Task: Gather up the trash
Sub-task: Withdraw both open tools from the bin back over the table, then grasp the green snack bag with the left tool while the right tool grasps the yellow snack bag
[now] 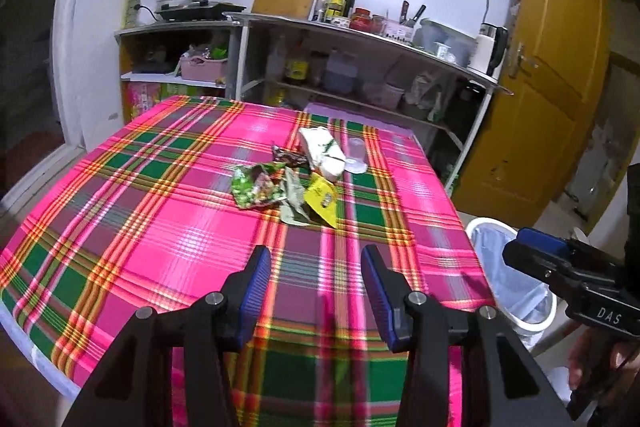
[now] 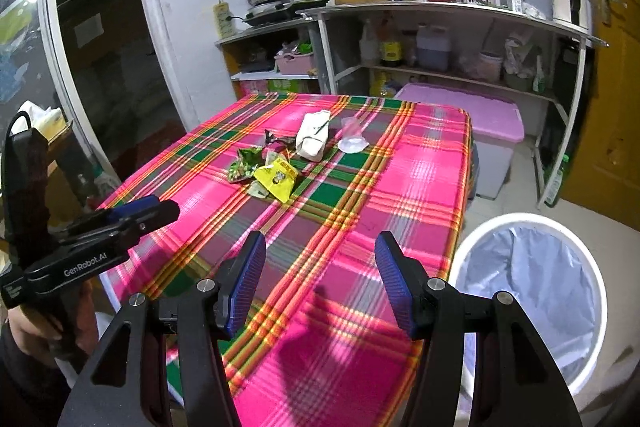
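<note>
both tongs, left tongs (image 1: 316, 269) and right tongs (image 2: 320, 255), gape wide, empty, over the plaid worktop (image 1: 160, 211); trash wrappers (image 1: 280, 187) lie ahead of them; white bin (image 2: 532, 291) right of the right tongs; shelves (image 2: 440, 39) beyond.

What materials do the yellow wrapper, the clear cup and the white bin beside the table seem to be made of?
Yellow wrapper: probably thin printed plastic film or foil, since it lies creased and crumpled. Clear cup: looks like thin transparent plastic, the cloth showing through it. White bin: likely smooth rigid plastic, lined with a thin pale bag that wrinkles.
</note>
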Motion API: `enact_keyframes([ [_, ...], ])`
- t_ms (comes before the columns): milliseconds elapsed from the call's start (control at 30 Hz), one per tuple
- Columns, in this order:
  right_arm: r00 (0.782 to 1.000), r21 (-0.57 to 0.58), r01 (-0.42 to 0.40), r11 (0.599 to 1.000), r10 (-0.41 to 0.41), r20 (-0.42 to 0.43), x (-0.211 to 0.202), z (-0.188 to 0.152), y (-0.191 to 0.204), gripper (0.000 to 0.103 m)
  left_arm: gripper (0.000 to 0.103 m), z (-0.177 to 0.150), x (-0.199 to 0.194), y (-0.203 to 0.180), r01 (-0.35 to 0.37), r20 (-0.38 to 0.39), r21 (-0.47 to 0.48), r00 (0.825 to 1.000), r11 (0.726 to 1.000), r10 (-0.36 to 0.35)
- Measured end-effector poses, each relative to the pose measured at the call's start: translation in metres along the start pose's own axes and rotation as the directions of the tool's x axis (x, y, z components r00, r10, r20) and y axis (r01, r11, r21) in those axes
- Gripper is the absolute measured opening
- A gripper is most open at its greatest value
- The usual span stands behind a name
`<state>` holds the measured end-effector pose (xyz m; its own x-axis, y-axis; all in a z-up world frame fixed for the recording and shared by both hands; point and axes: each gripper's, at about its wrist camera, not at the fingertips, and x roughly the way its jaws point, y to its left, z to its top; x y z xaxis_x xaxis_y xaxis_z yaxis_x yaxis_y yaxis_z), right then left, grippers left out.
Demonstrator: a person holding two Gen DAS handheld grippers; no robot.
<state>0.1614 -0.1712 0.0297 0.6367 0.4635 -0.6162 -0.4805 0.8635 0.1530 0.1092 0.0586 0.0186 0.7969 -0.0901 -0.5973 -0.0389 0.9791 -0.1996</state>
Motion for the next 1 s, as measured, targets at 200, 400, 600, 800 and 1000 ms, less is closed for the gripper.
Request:
enact_keyframes([
  [200,0.998,0.006,0.004,1.0,-0.004,-0.057,0.024,0.013,0.005,0.058,0.047,0.012,0.01,0.019,-0.02,0.004,-0.016,1.0,1.0,0.02],
  [400,0.996,0.006,-0.008,1.0,0.009,-0.088,0.052,0.028,0.014,0.058,0.047,0.025,0.022,0.041,-0.049,0.008,-0.026,0.999,0.998,0.049],
  [600,0.992,0.022,-0.024,0.999,0.027,-0.119,0.083,0.044,0.022,0.058,0.047,0.038,0.039,0.06,-0.055,0.009,-0.03,0.998,0.998,0.056],
  [800,0.988,0.034,-0.041,0.999,0.046,-0.151,0.114,0.056,0.029,0.058,0.047,0.046,0.062,0.071,-0.039,-0.018,-0.043,0.999,0.998,0.038],
  [1000,0.982,0.052,-0.056,0.997,0.064,-0.179,0.145,0.064,0.034,0.058,0.047,0.05,0.075,0.082,-0.024,-0.031,-0.072,0.999,0.997,0.022],
])
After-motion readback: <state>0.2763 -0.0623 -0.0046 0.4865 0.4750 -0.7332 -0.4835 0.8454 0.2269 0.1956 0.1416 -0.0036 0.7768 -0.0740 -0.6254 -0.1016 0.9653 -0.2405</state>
